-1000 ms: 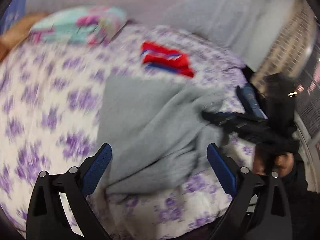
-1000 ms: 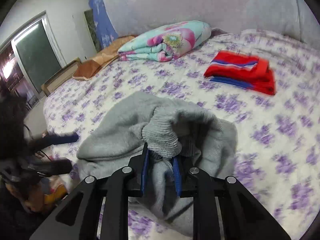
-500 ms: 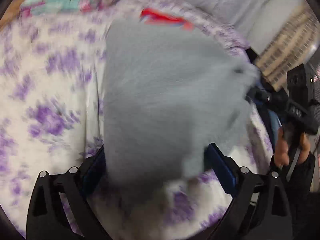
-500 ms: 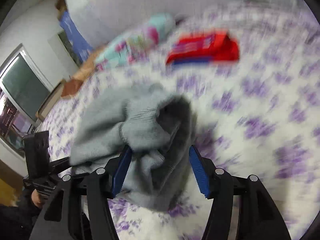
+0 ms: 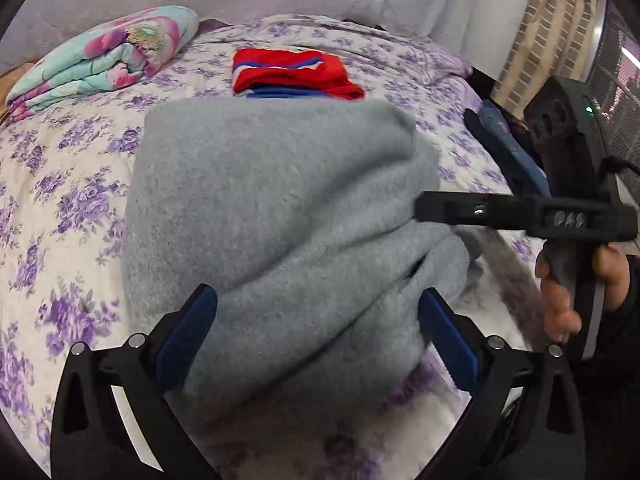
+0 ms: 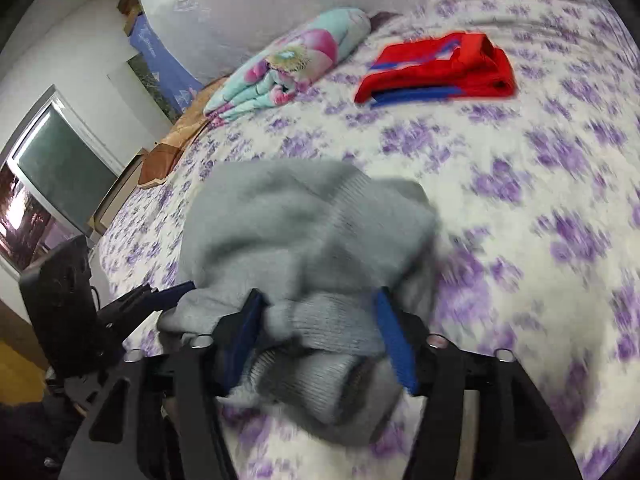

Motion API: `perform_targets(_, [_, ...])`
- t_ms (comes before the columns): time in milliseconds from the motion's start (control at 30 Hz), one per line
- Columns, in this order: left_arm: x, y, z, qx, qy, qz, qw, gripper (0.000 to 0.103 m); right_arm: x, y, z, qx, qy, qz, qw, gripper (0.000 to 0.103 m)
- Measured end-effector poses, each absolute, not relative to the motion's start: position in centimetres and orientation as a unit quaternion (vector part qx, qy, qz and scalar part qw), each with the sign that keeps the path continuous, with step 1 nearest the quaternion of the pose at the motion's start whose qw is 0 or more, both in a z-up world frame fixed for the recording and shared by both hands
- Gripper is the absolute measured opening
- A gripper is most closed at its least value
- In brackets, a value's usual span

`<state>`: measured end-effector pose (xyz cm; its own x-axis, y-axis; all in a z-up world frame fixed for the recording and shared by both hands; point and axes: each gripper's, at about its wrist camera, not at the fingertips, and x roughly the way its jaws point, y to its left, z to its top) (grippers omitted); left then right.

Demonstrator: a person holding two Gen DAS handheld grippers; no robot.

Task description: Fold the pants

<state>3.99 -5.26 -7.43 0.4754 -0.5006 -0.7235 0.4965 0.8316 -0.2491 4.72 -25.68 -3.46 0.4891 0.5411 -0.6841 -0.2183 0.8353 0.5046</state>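
The gray pants [image 5: 276,216] lie bunched on the bed [image 5: 60,208], near the red clothes [image 5: 292,74]. Both the left gripper [image 5: 316,328] and the right gripper [image 6: 320,332] stand spread around the pants, pinching nothing.

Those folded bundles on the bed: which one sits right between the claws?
The grey pants. The red garment and the floral quilt lie farther back, untouched.

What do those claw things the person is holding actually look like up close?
Each claw, left and right, is a black plastic frame with silver screws and two blue-padded fingers. Seen from the left camera, the right one carries a black box with a small green light, a cable, and faint lettering on its bar. The hand holding it is bare, with a dark sleeve.
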Motion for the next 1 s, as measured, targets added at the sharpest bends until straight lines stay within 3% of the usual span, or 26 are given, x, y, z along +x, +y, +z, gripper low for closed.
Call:
perform_targets(67, [3.4, -4.0, -5.1, -0.025, 0.413, -0.314, 0.855, 0.098, 3.5, -27.0, -2.2, 0.208, 0.429, 0.236, 0.847, 0.068])
perform_targets(100, [2.6, -3.1, -3.7, -0.023, 0.39, -0.319, 0.863, 0.098, 2.6, -27.4, -1.0, 0.196, 0.41, 0.228, 0.861, 0.08])
perform_targets(133, [2.4, -2.5, -2.6, -0.019, 0.371, -0.315, 0.873, 0.098, 2.1, -28.0, -0.3, 0.187, 0.393, 0.22, 0.873, 0.099])
perform_targets(233, [4.0, 1.2, -1.6, -0.045, 0.359, -0.296, 0.884, 0.098, 1.7, -30.4, -0.8, 0.212, 0.38, 0.223, 0.872, 0.1])
perform_targets(333, [9.4, 4.0, -6.2, -0.149, 0.444, -0.297, 0.832, 0.098, 4.6, -30.8, -4.0, 0.273, 0.431, 0.237, 0.827, 0.1])
perform_targets(433, [11.9, 2.4, -9.9, -0.172, 0.495, -0.31, 0.793, 0.098, 7.2, -29.7, -7.5, 0.315, 0.485, 0.257, 0.774, 0.1])
perform_targets(567, [12.3, -1.0, -9.6, -0.166, 0.493, -0.34, 0.784, 0.098, 9.3, -26.8, -7.3, 0.322, 0.489, 0.314, 0.747, 0.1])
perform_targets(600, [12.6, -1.4, -9.8, -0.173, 0.496, -0.335, 0.782, 0.098, 9.5, -26.1, -7.2, 0.308, 0.494, 0.31, 0.751, 0.096])
perform_targets(633, [12.8, -1.4, -9.9, -0.181, 0.497, -0.331, 0.781, 0.096, 9.5, -25.4, -7.1, 0.285, 0.5, 0.302, 0.76, 0.085])
perform_targets(733, [11.4, -1.0, -9.0, -0.178, 0.483, -0.311, 0.799, 0.073, 8.2, -25.8, -7.0, 0.27, 0.488, 0.29, 0.778, 0.059])
perform_targets(767, [10.5, -0.9, -8.2, -0.167, 0.476, -0.312, 0.805, 0.071, 7.4, -26.5, -6.9, 0.279, 0.477, 0.292, 0.781, 0.055])
perform_targets(833, [8.1, -1.6, -6.2, -0.131, 0.462, -0.317, 0.818, 0.071, 5.5, -27.4, -6.2, 0.288, 0.454, 0.299, 0.788, 0.055])
perform_targets(900, [6.9, -2.4, -4.8, -0.112, 0.456, -0.326, 0.82, 0.08, 3.9, -27.7, -5.0, 0.282, 0.434, 0.308, 0.798, 0.055])
perform_targets(1000, [6.9, -4.0, -2.8, -0.099, 0.439, -0.337, 0.827, 0.081, 3.0, -29.4, -3.0, 0.282, 0.402, 0.306, 0.815, 0.055])
